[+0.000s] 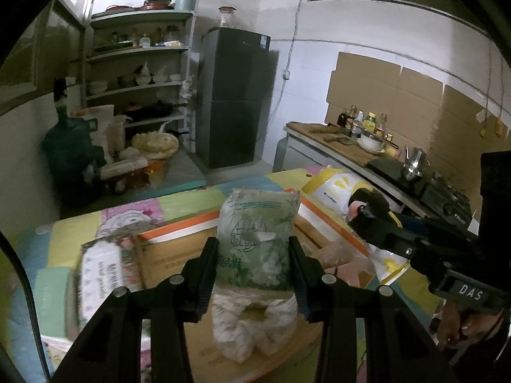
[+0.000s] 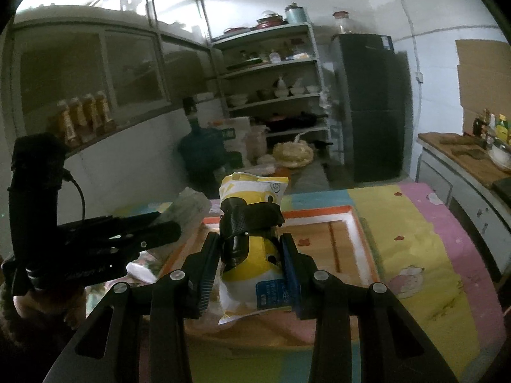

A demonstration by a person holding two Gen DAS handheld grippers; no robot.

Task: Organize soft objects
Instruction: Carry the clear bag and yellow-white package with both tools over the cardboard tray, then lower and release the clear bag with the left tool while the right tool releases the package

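Observation:
My left gripper is shut on a soft green-and-white packet, held upright above an open cardboard box with an orange-and-white rim. A pale crumpled bag hangs below the packet. The right gripper is shut on a yellow-and-white bag with a dark shape across its front, held over the same box. Each gripper shows in the other view: the right gripper with its yellow bag, and the left gripper with its packet.
A pink-and-white packet leans at the box's left side. The box sits on a table with a colourful patchwork cloth. Beyond are a shelf rack, a dark fridge, a water jug and a counter with a stove.

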